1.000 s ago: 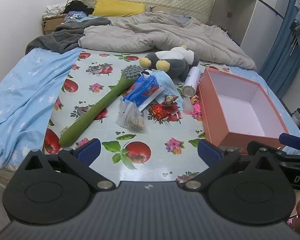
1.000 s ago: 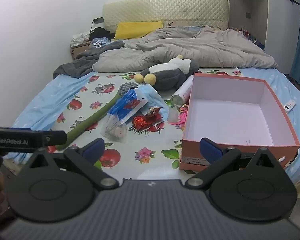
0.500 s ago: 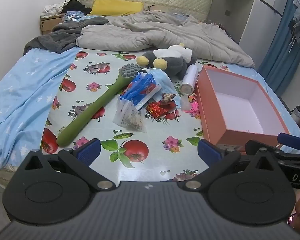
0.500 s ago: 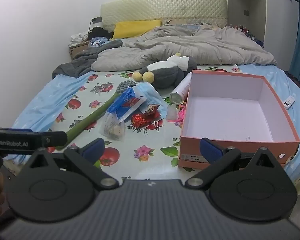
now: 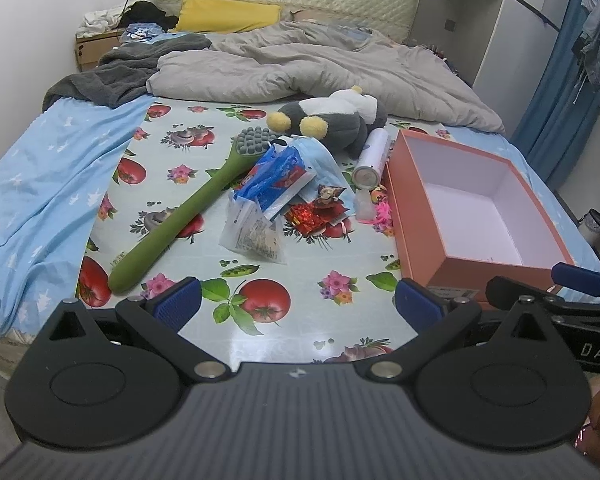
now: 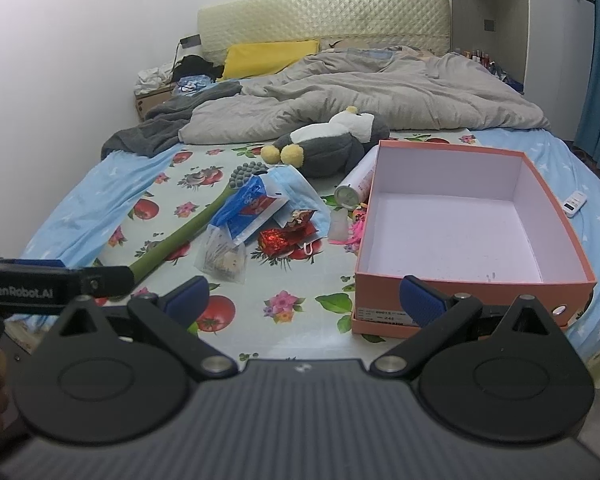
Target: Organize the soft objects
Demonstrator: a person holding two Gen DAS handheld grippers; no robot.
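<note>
A grey and white plush penguin [image 5: 332, 120] [image 6: 328, 144] lies on the fruit-print cloth [image 5: 260, 292] at the middle of the bed. In front of it sit a blue face mask [image 5: 320, 160] [image 6: 296, 188], a blue packet [image 5: 278, 178], a clear bag [image 5: 254, 232], red wrappers [image 5: 318, 212] and a long green massage stick [image 5: 180, 216] [image 6: 180, 236]. An empty orange box [image 5: 416, 220] [image 6: 452, 292] stands open on the right. My left gripper [image 5: 296, 306] and right gripper [image 6: 306, 298] are both open, low at the bed's near edge, holding nothing.
A white cylinder [image 5: 370, 158] and a pink item [image 5: 382, 214] lie against the box's left wall. A grey duvet [image 5: 300, 68] and dark blanket [image 5: 132, 68] cover the far half. A yellow pillow [image 6: 268, 58] is at the headboard. A remote [image 6: 575, 202] rests right of the box.
Both grippers have drifted back and slightly up from the bed, so the objects look a little farther away. Nothing on the bed has moved and both stay open.
</note>
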